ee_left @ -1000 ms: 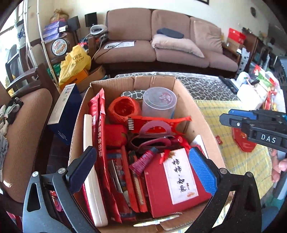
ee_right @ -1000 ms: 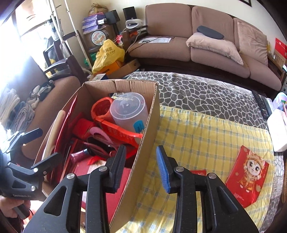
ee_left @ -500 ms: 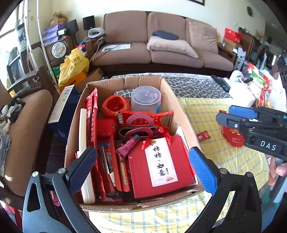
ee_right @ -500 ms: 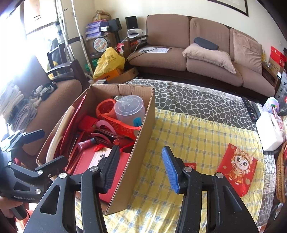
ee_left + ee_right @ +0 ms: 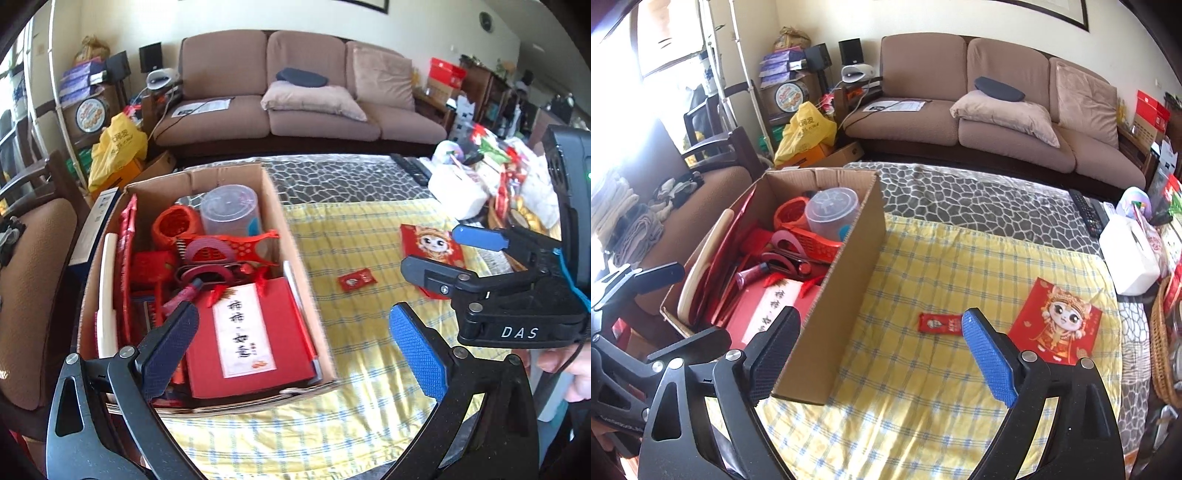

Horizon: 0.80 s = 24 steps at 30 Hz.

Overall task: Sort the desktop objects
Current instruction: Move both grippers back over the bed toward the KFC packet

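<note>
A cardboard box (image 5: pixel 291 258) (image 5: pixel 846 280) sits on the yellow checked cloth (image 5: pixel 362 236), filled with red items, a red book with a white label (image 5: pixel 243 336) and a clear plastic tub (image 5: pixel 229 210). A small red packet (image 5: pixel 356 281) (image 5: pixel 940 324) and a large red envelope with a cartoon figure (image 5: pixel 432 245) (image 5: pixel 1058 321) lie on the cloth to the right. My left gripper (image 5: pixel 291 354) is open and empty above the box's near right corner. My right gripper (image 5: pixel 882 354) is open and empty above the cloth, and also shows in the left wrist view (image 5: pixel 432 251).
A white tissue box (image 5: pixel 1130 254), a remote (image 5: pixel 1087 210) and a wicker basket (image 5: pixel 1163 350) stand at the right. A brown sofa (image 5: pixel 979 110) is behind. A chair (image 5: pixel 33 266) stands left of the box.
Both grippers have pulled back and up from the box and shifted right. The right gripper's jaws have opened wider. The packet and envelope have come into the left view.
</note>
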### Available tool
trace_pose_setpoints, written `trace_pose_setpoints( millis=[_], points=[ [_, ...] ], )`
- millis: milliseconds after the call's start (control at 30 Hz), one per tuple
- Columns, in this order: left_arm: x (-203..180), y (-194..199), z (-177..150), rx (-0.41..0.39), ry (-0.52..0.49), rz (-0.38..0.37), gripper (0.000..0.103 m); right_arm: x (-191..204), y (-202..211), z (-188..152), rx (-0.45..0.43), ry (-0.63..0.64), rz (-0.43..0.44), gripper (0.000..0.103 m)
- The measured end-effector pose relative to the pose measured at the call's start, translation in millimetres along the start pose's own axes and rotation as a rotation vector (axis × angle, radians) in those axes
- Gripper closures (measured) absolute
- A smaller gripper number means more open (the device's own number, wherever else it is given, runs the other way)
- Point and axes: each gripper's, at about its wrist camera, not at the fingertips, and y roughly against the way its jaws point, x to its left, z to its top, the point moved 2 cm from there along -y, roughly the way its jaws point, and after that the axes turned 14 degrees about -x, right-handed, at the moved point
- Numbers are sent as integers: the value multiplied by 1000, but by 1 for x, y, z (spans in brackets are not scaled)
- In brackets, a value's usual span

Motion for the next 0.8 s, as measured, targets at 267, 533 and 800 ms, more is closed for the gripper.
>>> trace_pose_setpoints(
  millis=[267, 533, 800],
  points=[
    [-55, -13, -4, 8, -42, -45, 0, -56, 19, -15, -9, -27, -63, 3],
    [-93, -42, -6, 31, -73, -91, 0, -110, 36, -25, -16, -60, -126, 3],
    [-118, -75, -17, 57, -112, -102, 0, -152, 41, -27, -27, -185, -145, 3]
  ],
)
